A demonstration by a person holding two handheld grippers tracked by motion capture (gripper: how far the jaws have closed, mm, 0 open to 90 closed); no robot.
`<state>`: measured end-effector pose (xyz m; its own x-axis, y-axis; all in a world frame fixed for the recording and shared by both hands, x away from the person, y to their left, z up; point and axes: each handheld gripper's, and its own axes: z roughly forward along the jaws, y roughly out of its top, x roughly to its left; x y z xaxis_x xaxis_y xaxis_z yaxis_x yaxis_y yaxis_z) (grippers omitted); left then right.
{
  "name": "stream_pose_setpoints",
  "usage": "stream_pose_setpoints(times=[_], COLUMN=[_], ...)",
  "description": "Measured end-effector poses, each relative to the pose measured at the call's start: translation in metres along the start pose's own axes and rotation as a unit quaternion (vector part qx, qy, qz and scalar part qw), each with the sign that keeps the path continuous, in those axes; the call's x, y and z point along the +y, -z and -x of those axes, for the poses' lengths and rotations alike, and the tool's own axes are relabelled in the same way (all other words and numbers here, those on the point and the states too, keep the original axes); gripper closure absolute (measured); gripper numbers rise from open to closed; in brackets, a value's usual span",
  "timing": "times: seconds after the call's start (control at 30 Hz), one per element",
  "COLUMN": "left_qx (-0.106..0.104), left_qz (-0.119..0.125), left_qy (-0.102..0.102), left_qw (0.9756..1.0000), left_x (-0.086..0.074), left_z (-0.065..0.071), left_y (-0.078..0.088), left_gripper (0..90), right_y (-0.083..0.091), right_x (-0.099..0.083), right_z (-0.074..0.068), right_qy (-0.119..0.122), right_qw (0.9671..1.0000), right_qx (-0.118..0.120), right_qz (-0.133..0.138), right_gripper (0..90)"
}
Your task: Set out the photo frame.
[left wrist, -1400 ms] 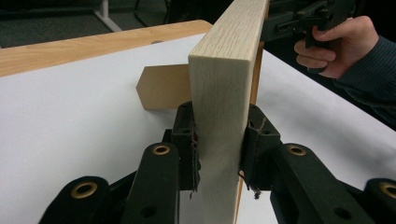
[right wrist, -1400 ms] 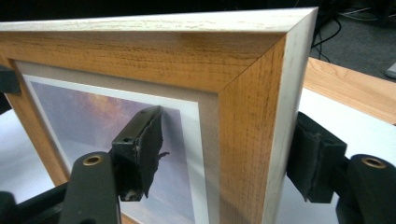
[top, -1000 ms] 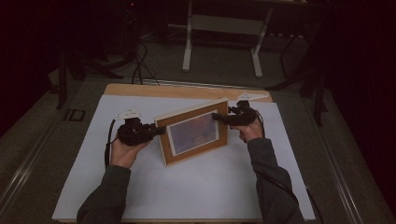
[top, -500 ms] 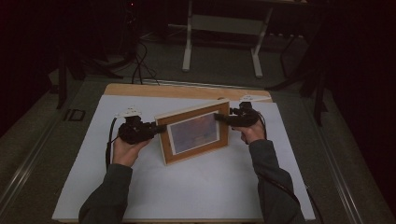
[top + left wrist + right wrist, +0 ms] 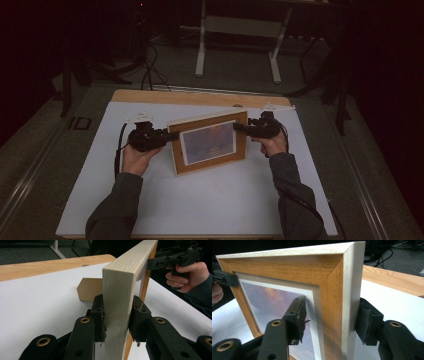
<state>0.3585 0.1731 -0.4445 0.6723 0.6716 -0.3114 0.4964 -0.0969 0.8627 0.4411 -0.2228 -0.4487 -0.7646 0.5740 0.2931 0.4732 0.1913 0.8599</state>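
Dim lab, white-topped table [image 5: 210, 200], floor cables [image 5: 150, 70], metal stand [image 5: 237, 45]

Both grippers closed on the picture frame, one at each side edge.

The left gripper [image 5: 167, 136], held in the left hand [image 5: 136, 159], clamps both pads flat against the frame's [image 5: 210, 142] left edge. The right gripper [image 5: 239, 127], held in the right hand [image 5: 273, 145], grips the right edge, one pad on the front, one behind. Both forearms extend from the table's [image 5: 90, 165] near edge, sleeves covering the wrists.
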Motion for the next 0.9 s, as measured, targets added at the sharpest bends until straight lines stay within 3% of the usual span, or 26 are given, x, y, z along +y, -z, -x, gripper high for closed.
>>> stream_pose_setpoints(times=[0.5,0.9], left_qx=[-0.013,-0.007], left_qz=[0.002,0.003], left_qy=[0.000,-0.001], left_qw=[0.9999,1.0000], left_x=[0.001,0.004], left_z=[-0.007,-0.011], left_y=[-0.004,-0.007], left_gripper=[68.9,67.7], right_y=[0.009,0.012], right_x=[-0.008,-0.011], right_z=[-0.004,-0.006], right_qy=[0.004,-0.001], right_qw=[0.9999,1.0000], right_qx=[-0.009,-0.009], right_qz=[0.001,0.003], right_gripper=[52.8,56.0])
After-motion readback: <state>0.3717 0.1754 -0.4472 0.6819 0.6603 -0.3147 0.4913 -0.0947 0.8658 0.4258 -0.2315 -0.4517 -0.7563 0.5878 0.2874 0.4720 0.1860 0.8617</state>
